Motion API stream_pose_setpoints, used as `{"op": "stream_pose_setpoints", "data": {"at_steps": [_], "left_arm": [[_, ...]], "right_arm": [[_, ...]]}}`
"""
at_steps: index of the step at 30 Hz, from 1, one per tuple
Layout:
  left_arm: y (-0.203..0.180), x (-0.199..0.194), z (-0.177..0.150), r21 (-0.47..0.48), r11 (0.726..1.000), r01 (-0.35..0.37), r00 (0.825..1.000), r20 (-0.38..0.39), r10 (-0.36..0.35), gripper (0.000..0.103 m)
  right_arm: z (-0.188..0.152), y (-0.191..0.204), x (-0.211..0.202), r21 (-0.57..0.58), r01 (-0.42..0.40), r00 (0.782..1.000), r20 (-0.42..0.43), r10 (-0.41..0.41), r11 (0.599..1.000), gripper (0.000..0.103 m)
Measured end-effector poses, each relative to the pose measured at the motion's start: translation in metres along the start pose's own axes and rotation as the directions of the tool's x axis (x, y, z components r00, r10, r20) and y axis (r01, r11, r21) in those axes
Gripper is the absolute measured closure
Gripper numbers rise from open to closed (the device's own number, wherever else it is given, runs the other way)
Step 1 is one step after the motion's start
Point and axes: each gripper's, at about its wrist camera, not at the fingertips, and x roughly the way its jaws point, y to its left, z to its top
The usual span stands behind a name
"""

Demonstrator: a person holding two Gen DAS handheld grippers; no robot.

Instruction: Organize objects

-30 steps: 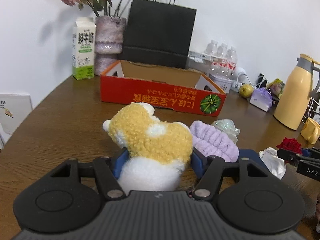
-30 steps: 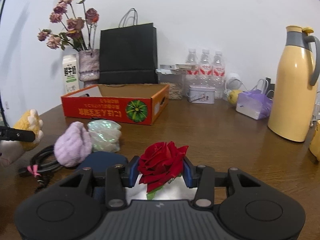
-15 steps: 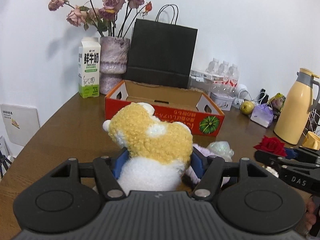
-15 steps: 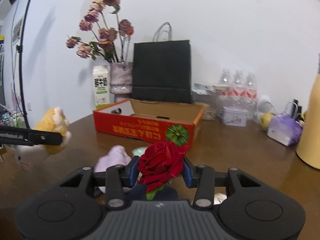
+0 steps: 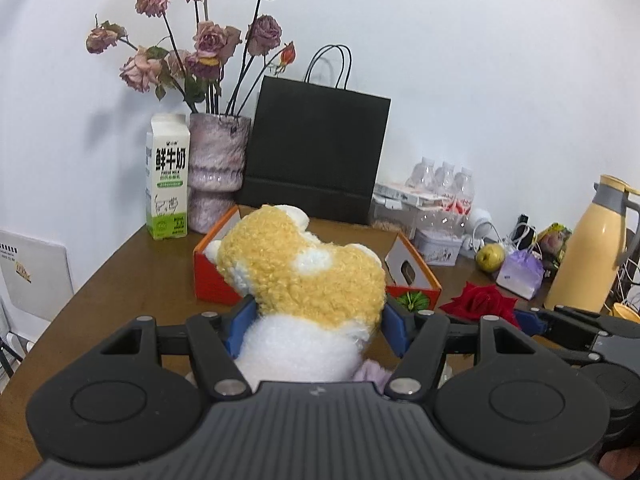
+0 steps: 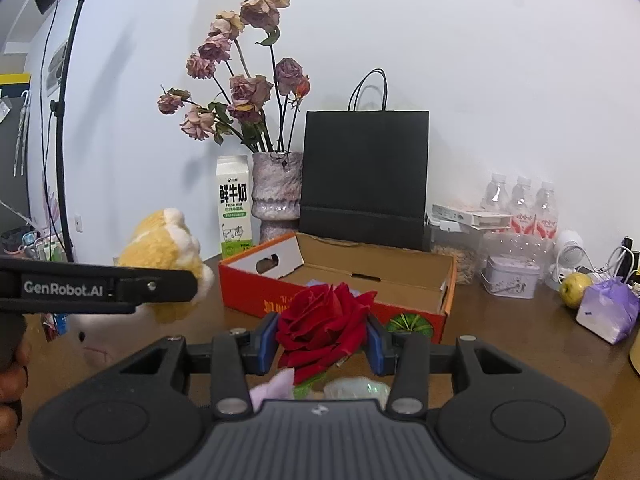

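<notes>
My left gripper is shut on a yellow and white plush toy and holds it above the table, in front of the red cardboard tray. The plush also shows at the left of the right wrist view. My right gripper is shut on a red rose, held above the table before the tray. The rose shows in the left wrist view at the right. A purple fuzzy item and an iridescent item lie below the right gripper.
Behind the tray stand a milk carton, a vase of dried roses and a black paper bag. Water bottles, a tin, an apple, a purple packet and a yellow thermos sit at the right.
Both grippers have risen and moved toward the red tray with the plush and the rose still held. The purple and iridescent items have dropped below the grippers.
</notes>
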Motion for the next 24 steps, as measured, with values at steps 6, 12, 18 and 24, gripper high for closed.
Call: {"op": "stream_pose_setpoints", "data": {"at_steps": [6, 12, 18, 24], "left_arm": [[0.003, 0.020, 0.014, -0.032, 0.999, -0.011, 1.000, 0.003, 0.012, 0.038], [-0.001, 0.039, 0.031, -0.028, 0.999, -0.021, 0.999, 0.026, 0.022, 0.038], [-0.004, 0.058, 0.044, -0.021, 0.999, -0.038, 0.998, 0.047, 0.039, 0.038], [-0.003, 0.080, 0.053, -0.022, 0.999, -0.038, 0.998, 0.050, 0.039, 0.038]], "right_arm": [[0.015, -0.005, 0.021, 0.016, 0.002, 1.000, 0.008, -0.002, 1.000, 0.061], [0.030, -0.009, 0.039, 0.019, 0.007, 1.000, 0.021, -0.007, 1.000, 0.061], [0.046, -0.014, 0.059, 0.028, 0.002, 0.999, 0.038, -0.003, 1.000, 0.061], [0.056, -0.023, 0.082, 0.028, -0.003, 1.000, 0.027, 0.002, 1.000, 0.061]]}}
